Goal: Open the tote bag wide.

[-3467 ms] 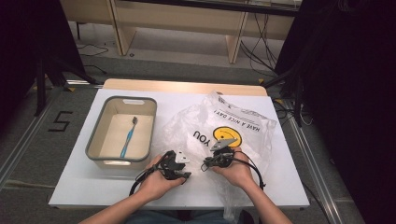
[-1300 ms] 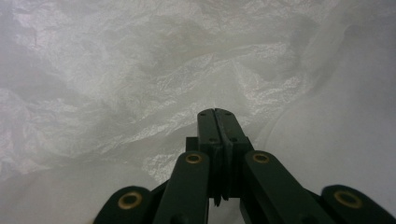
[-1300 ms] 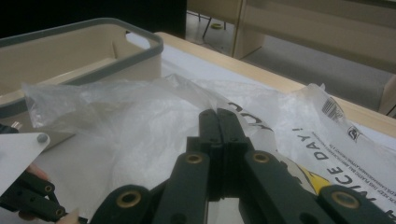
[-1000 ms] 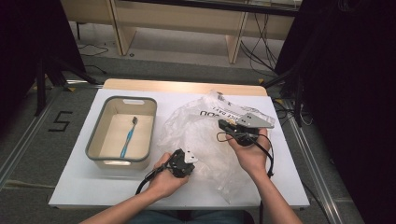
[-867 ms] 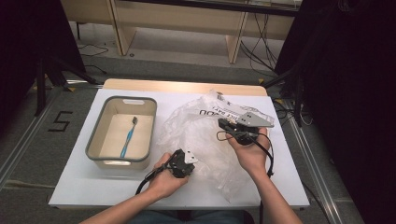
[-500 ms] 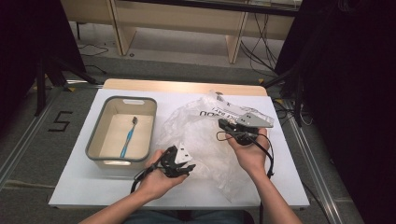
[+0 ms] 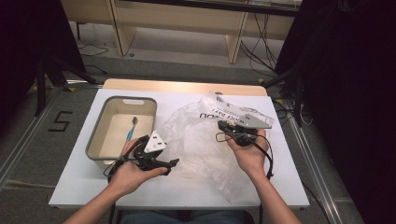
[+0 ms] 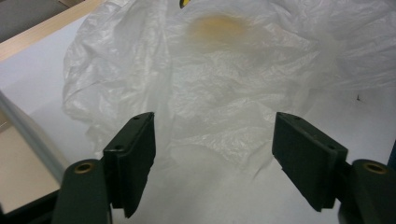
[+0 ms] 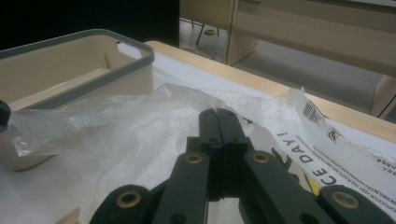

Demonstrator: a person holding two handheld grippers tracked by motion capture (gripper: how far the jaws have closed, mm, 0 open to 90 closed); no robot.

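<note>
1. Crinkled clear plastic makes up the bag (image 7: pixel 205 140), which lies spread over the middle and right of the white counter (image 7: pixel 74 186); black printed lettering and a patch of yellow show on its far part.
2. Seen from the right gripper view, the bag (image 9: pixel 140 126) lifts in a thin, wrinkled sheet toward the tub, with the print "CE DAY!" lying on the counter to the right.
3. Right tongs (image 7: pixel 223 126) sit over the far right part of the bag, held in the person's right hand (image 7: pixel 250 154). Its 2 jaws are pressed flat together, and in the right gripper view the right tongs (image 9: pixel 217 114) have bag film around the tips; whether a fold is pinched between them I cannot tell.
4. Left tongs (image 7: pixel 170 163) are held in the left hand (image 7: pixel 126 175) just off the bag's near-left edge, raised off the counter. Its jaws have just been opening and now stand wide apart, with nothing between the pads; in the left gripper view the left tongs (image 8: pixel 212 154) frame the bag's near edge (image 8: pixel 224 107) lying on the counter beyond them.
5. Beige tub (image 7: pixel 95 144) with a grey rim stands on the left of the counter, just beside the bag and behind the left hand.
6. Inside the tub lies 1 blue toothbrush (image 7: pixel 131 129), its head toward the far end.
</note>
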